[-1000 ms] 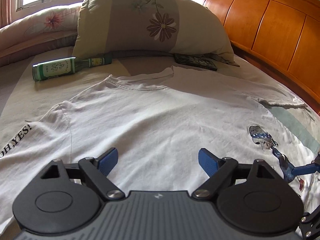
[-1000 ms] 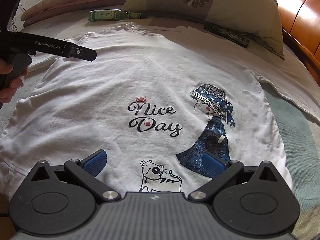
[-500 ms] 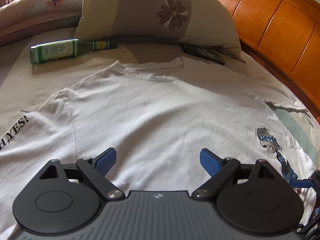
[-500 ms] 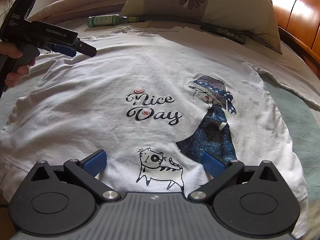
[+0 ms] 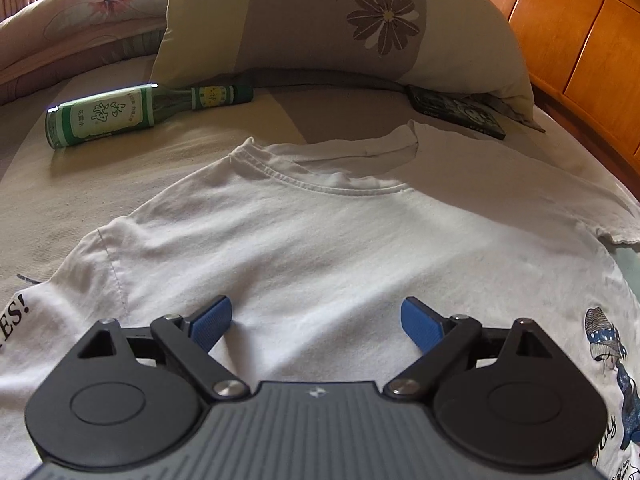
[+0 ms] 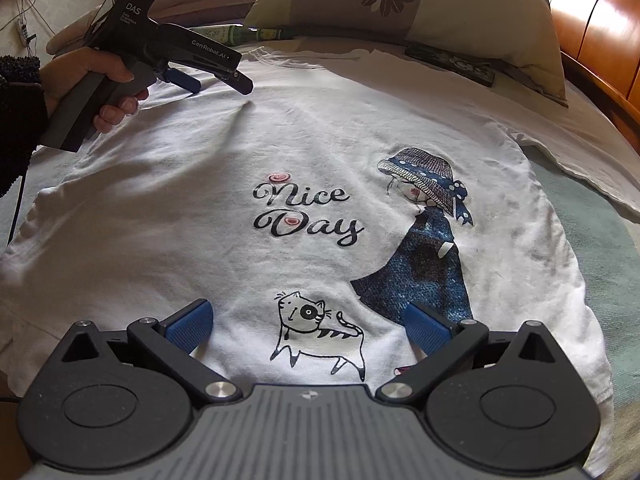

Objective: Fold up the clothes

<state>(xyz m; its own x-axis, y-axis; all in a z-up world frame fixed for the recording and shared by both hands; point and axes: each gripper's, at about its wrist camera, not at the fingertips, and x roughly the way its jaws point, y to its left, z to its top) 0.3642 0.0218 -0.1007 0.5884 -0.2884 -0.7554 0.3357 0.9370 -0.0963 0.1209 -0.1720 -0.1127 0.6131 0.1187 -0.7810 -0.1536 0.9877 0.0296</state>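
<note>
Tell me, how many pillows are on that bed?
2. A big daisy-print pillow leans against the wooden headboard, and a pink-flowered one lies to its left, near the window. More could be hidden beyond the frame.

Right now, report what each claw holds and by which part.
Nothing is held. The left claw and right claw stand open above the white T-shirt.

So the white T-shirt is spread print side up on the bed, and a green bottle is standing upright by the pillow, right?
Not quite: the green bottle lies on its side by the pillow, as the left wrist view shows. The white T-shirt is indeed spread print side up on the bed.
</note>
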